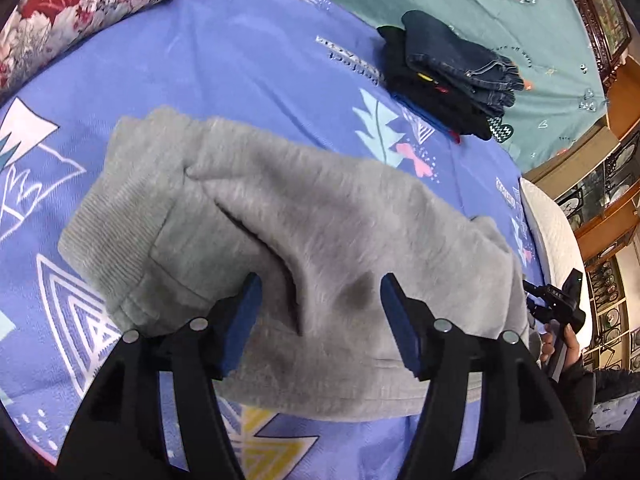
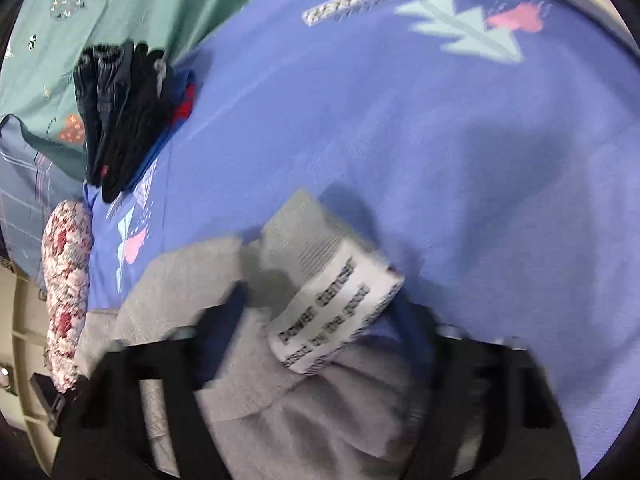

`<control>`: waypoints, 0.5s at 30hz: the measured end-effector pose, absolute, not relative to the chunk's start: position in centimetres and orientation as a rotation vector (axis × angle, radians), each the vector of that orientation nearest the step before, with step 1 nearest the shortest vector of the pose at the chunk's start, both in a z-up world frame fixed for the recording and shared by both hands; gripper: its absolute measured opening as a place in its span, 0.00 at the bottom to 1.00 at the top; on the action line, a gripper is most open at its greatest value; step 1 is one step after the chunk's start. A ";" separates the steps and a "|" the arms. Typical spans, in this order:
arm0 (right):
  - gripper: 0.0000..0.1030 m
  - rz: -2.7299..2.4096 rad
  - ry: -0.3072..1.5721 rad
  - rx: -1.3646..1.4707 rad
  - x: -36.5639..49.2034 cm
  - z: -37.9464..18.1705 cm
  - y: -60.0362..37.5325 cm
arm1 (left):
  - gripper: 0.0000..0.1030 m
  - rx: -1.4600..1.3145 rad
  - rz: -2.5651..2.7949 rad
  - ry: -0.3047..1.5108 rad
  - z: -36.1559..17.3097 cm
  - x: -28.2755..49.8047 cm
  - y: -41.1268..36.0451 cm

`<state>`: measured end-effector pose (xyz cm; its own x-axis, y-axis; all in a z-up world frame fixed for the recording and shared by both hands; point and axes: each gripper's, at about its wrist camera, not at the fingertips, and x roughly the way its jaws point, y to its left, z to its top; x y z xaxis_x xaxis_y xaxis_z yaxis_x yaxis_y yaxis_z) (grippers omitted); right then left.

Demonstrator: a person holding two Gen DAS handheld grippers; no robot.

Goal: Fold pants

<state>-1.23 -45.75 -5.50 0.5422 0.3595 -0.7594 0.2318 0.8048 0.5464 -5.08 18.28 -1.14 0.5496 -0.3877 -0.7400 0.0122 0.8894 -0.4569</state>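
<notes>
Grey fleece pants (image 1: pixel 288 224) lie folded on the blue patterned bedsheet (image 1: pixel 224 60). Their ribbed waistband (image 1: pixel 112 208) is at the left. My left gripper (image 1: pixel 318 300) is open, its blue-padded fingers just above the near part of the pants, holding nothing. In the blurred right wrist view the pants (image 2: pixel 304 392) fill the space between the fingers of my right gripper (image 2: pixel 324 304), which stand wide apart. A ribbed end with a white printed label (image 2: pixel 336 304) sticks up there. The right gripper also shows at the right edge of the left wrist view (image 1: pixel 560 300).
A stack of folded dark jeans and black clothes (image 1: pixel 448 76) lies far right on the bed, and also shows in the right wrist view (image 2: pixel 120 116). A floral pillow (image 1: pixel 80 4) is at the far left. A teal sheet (image 1: pixel 480 8) lies beyond. The white mattress edge (image 1: pixel 552 224) is at right.
</notes>
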 end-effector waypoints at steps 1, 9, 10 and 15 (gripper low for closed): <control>0.20 0.094 0.993 0.619 -1.3 -4.7 -45.3 | 0.61 -0.437 -0.249 0.968 -1.3 -5.1 18.4; 0.09 0.045 0.646 0.583 -13.2 6.3 -49.5 | 0.65 -0.432 -0.269 0.965 -1.7 -4.6 18.1; 0.09 0.018 0.668 0.580 -14.5 5.9 -49.8 | 0.65 -0.426 -0.271 0.963 -1.8 -4.6 17.9; 0.09 -0.076 0.881 0.614 -17.5 -1.3 -49.8 | 0.65 -0.418 -0.281 0.961 -2.1 -4.4 17.8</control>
